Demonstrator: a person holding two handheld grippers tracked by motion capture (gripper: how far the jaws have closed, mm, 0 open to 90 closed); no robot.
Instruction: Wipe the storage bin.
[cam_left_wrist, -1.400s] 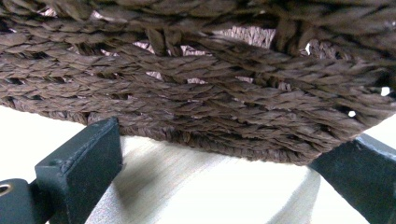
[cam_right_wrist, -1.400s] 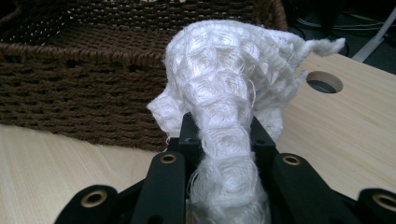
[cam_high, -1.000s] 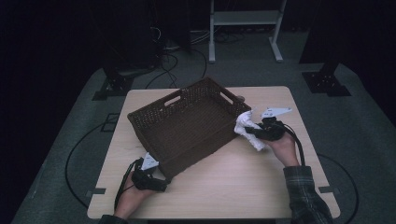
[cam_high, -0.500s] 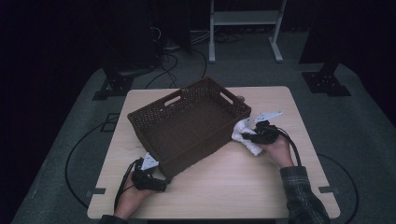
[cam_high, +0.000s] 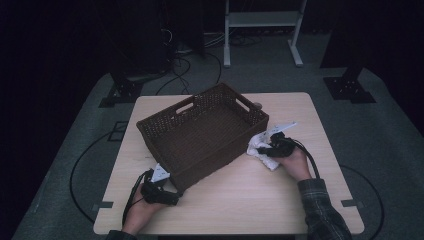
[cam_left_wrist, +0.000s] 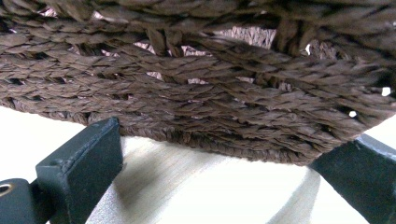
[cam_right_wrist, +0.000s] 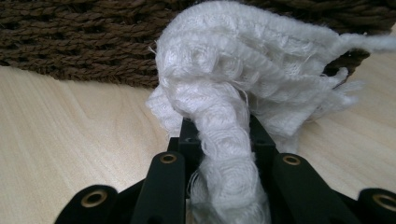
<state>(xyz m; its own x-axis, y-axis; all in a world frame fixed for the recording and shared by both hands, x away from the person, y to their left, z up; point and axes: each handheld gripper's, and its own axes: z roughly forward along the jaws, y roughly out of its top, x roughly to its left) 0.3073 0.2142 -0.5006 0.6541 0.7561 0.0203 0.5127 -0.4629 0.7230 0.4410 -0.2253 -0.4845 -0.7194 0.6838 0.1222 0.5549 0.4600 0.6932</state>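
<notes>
Where weave meets wood | crumpled white cloth (cam_right_wrist: 243, 84) | ribbed wicker basket (cam_high: 200, 131)

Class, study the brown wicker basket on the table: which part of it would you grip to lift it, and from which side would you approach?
Grip the woven basket at a handle cutout in an end wall, coming from above outside that end. The slot likely lets one jaw pass through the thin wall just under the rim.
</notes>
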